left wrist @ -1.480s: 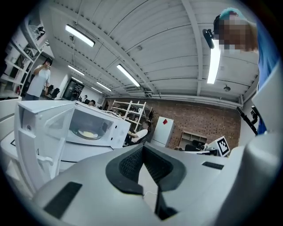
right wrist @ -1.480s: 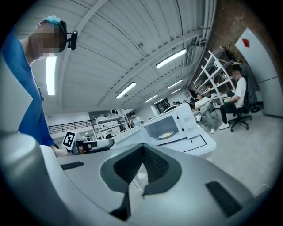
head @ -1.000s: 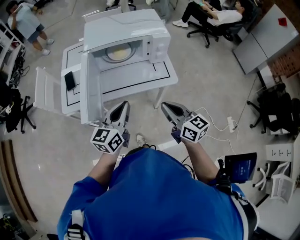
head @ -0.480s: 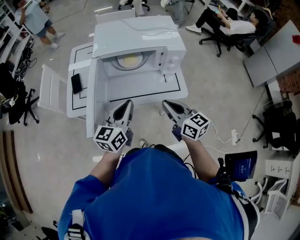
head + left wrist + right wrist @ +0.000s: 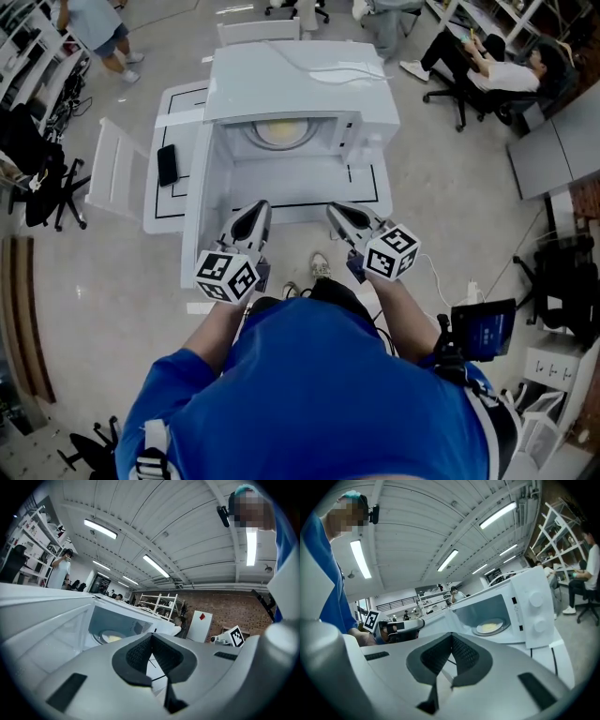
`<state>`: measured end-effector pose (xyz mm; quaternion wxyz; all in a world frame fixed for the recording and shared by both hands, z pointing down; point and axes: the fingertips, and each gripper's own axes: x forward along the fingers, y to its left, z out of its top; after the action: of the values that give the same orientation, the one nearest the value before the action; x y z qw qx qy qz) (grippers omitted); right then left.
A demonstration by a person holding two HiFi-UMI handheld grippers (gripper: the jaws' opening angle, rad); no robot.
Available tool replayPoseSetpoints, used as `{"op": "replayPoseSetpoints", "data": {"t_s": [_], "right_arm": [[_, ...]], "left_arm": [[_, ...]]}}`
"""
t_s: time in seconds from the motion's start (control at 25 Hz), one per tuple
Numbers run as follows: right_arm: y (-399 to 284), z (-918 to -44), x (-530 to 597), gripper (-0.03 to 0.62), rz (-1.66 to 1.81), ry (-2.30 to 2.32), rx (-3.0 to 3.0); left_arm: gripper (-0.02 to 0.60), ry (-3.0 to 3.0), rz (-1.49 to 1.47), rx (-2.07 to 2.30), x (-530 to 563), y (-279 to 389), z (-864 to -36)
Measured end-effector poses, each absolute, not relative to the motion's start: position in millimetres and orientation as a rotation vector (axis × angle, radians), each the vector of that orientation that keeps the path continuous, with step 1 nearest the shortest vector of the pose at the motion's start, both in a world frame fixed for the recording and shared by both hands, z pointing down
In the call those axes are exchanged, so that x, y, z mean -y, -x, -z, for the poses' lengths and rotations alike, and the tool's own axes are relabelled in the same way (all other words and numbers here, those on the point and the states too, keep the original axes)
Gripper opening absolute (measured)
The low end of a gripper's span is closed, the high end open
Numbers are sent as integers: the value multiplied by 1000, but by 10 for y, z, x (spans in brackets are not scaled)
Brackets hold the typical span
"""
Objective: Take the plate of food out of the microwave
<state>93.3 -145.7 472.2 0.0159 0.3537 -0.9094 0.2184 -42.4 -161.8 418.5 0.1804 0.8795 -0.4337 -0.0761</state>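
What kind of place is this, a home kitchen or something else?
Probably an open lab or office, not a kitchen: the microwave sits on a small white table, people sit in office chairs, and shelves stand by a brick wall.

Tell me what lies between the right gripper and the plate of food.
Nothing loose: the head view shows only the microwave's bare floor and a strip of table between right gripper and plate.

Bright even light from ceiling strip lights (image 5: 99, 528) above us, pale glare on the microwave (image 5: 300, 80) top, fisheye bending and dark corners in our gripper views
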Motion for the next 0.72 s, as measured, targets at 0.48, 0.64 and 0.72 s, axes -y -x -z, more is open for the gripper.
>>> {"op": "replayPoseSetpoints", "data": {"t_s": [0.48,0.64,0.72], "right_arm": [[-984,-4761,2060,-6,-646,-966,2843],[-977,-4814,2217,-8,-646,-942,2846],[-969,-4840,2276,-8,-649,-930,2846]], "left_arm": [[9,-2420,158,1360,2185,329,-4406],[11,-2415,112,1395,2366,310,-4534],[11,-2413,80,1408,2448,296,-4615]]}}
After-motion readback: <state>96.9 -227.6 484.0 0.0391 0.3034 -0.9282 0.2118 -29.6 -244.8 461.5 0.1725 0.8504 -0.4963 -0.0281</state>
